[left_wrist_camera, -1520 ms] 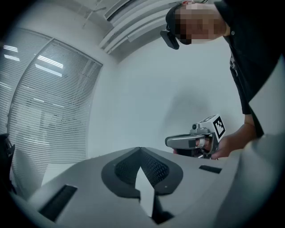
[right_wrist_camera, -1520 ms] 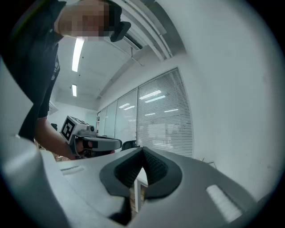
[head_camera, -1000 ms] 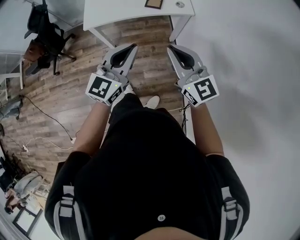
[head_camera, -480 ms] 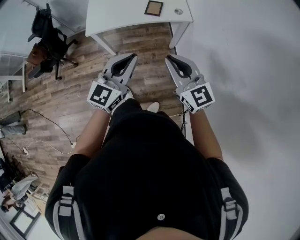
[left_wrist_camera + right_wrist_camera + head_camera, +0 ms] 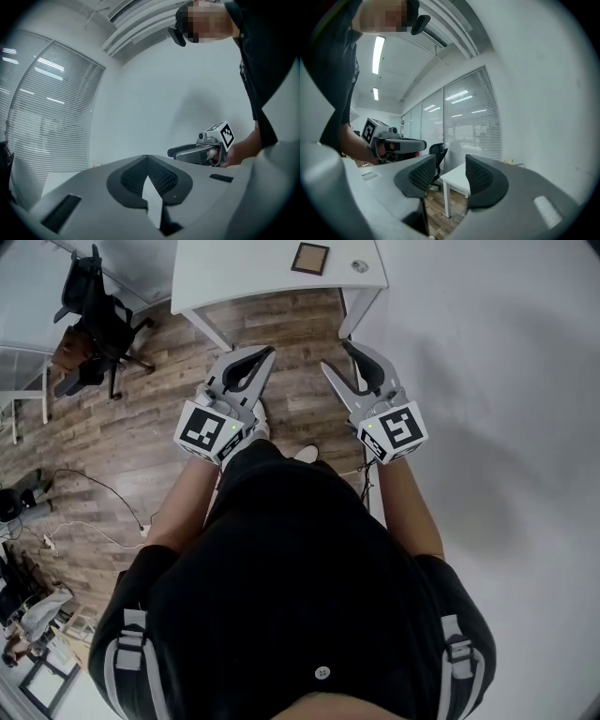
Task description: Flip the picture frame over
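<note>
The picture frame (image 5: 310,258), dark brown with a tan middle, lies flat on the white table (image 5: 234,273) at the top of the head view, well beyond both grippers. My left gripper (image 5: 270,351) (image 5: 148,157) is held level over the wood floor with its jaws shut and empty. Beside it, my right gripper (image 5: 336,355) (image 5: 449,174) stands open. Its jaws have just been opening, and nothing is between them. Each gripper shows in the other's view: the right gripper (image 5: 202,152) and the left gripper (image 5: 396,144). The frame itself is hidden in both gripper views.
A small round object (image 5: 359,265) lies on the table right of the frame. A black office chair (image 5: 94,310) stands at the far left, and cables (image 5: 89,479) trail over the wood floor. A white wall (image 5: 487,381) runs along the right. The table's corner (image 5: 457,180) shows ahead.
The right gripper's jaws have gone from shut to open. The head view has tipped slightly, bringing more of the table and frame into sight. Neither hand has shifted.
</note>
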Tool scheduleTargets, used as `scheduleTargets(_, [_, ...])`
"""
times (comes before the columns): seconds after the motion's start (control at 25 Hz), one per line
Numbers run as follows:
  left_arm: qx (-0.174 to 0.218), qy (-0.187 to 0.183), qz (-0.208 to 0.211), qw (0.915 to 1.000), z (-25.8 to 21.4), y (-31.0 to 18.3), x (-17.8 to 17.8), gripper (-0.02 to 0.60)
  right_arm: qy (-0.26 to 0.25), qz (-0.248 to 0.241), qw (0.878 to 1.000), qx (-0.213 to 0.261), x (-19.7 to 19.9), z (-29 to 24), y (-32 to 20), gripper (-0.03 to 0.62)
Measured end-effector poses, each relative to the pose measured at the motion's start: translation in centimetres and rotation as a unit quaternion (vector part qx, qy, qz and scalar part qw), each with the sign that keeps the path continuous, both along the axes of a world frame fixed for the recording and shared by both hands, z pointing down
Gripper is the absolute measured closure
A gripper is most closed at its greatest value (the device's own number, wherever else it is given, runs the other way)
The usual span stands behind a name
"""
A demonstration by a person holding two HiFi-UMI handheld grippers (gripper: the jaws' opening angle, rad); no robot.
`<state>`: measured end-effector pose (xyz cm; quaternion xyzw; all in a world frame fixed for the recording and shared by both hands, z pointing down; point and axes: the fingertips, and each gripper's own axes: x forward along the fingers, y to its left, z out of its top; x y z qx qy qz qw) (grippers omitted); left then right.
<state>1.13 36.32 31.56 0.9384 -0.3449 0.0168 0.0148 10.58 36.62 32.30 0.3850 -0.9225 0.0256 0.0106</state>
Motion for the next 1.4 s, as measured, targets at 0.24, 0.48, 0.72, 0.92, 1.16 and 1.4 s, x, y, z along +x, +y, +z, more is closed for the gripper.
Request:
scheduleTargets(0.24, [0.003, 0.003, 0.006, 1.0, -0.2, -3.5, -1.6, 0.577, 0.008, 0.005, 1.0, -0.005, -1.9, 0.0, -3.3, 0.338])
scheduleTargets(0.48, [0.008, 0.005, 0.01, 0.9999, 0.0, -7.2, -3.8, 0.577, 0.008, 0.011, 1.0, -0.014, -4.0, 0.5, -7.1, 0.32])
scheduleTargets(0.72, [-0.001, 0.009, 0.011, 0.9999, 0.0, -11.1, -6.6, 0.577, 0.015, 0.009, 1.0, -0.02, -7.0, 0.4, -10.6, 0.319])
scheduleTargets(0.92, [-0.002, 0.011, 0.015, 0.9998, 0.1, -14.2, -8.8, 0.577, 0.018, 0.012, 0.999, -0.027, -9.3, 0.9, -13.6, 0.319])
scheduleTargets(1.16, [0.001, 0.013, 0.022, 0.9997, -0.1, -18.5, -11.9, 0.577, 0.025, 0.024, 0.999, -0.023, -12.1, 0.6, -17.7, 0.319])
scheduleTargets(1.4, [-0.003, 0.014, 0.04, 0.9991, 0.5, -22.0, -14.6, 0.577, 0.027, 0.05, 0.998, -0.026, -14.2, 0.7, -21.0, 0.319])
